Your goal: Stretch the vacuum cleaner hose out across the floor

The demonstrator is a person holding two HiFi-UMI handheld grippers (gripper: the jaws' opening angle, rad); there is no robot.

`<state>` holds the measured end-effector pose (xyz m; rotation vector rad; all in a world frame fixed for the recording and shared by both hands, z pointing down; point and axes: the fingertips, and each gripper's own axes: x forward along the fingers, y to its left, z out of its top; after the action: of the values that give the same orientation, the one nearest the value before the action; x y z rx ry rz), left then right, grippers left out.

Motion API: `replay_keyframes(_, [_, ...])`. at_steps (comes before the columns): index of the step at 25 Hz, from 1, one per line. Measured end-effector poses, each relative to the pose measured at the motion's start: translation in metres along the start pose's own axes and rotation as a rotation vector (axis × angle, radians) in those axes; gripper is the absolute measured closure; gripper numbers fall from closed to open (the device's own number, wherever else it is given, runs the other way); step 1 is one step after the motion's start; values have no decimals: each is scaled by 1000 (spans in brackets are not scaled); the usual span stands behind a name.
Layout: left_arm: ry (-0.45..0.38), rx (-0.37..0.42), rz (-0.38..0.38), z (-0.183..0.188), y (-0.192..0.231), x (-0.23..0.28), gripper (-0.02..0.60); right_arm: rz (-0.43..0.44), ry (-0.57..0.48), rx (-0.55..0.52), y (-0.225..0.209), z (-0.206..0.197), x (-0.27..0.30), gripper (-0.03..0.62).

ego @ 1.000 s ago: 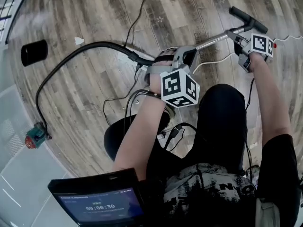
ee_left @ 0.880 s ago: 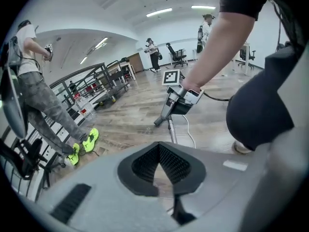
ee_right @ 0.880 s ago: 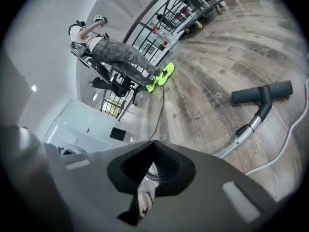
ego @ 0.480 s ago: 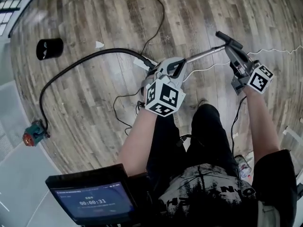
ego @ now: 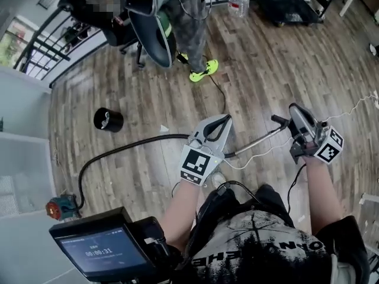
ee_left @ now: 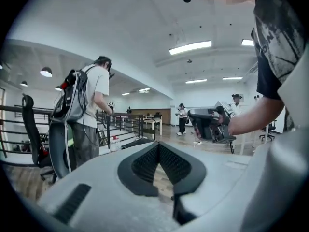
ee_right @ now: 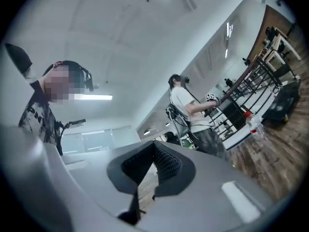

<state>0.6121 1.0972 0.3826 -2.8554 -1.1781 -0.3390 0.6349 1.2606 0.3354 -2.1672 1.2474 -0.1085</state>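
Observation:
The black vacuum hose (ego: 118, 148) lies on the wood floor in a long curve. It runs from the small red and teal vacuum body (ego: 59, 207) at the left to a metal wand (ego: 257, 142) with a black handle. My left gripper (ego: 222, 123) is held high above the joint of hose and wand, shut and empty. In the left gripper view its jaws (ee_left: 158, 146) meet with nothing between them. My right gripper (ego: 296, 111) hovers above the wand's handle end, also shut (ee_right: 153, 146) and empty. Neither gripper touches the hose.
A person (ego: 177, 10) with a backpack and green shoes stands at the far side by a railing (ego: 47, 40). A black cylinder (ego: 108, 120) stands left of the hose. Thin cables (ego: 355, 108) trail over the floor. A tablet (ego: 103, 250) hangs at my front.
Both grippers have risen well off the floor, away from the hose and wand, which stay lying there. The head view has tilted up and now takes in the standing person.

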Motion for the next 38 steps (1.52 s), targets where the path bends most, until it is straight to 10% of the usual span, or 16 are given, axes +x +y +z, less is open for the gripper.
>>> replay_keyframes(4, [-50, 73, 59, 41, 15, -22, 580, 118, -46, -78, 47, 31, 30, 588])
replay_keyframes(13, [-175, 160, 140, 108, -22, -99, 580, 232, 263, -531, 130, -3, 51, 588])
replay_keyframes(29, [-203, 41, 491, 84, -116, -97, 580, 532, 383, -484, 130, -8, 0, 588])
replay_keyframes(38, [-159, 49, 485, 109, -133, -83, 580, 553, 324, -421, 141, 28, -11, 588])
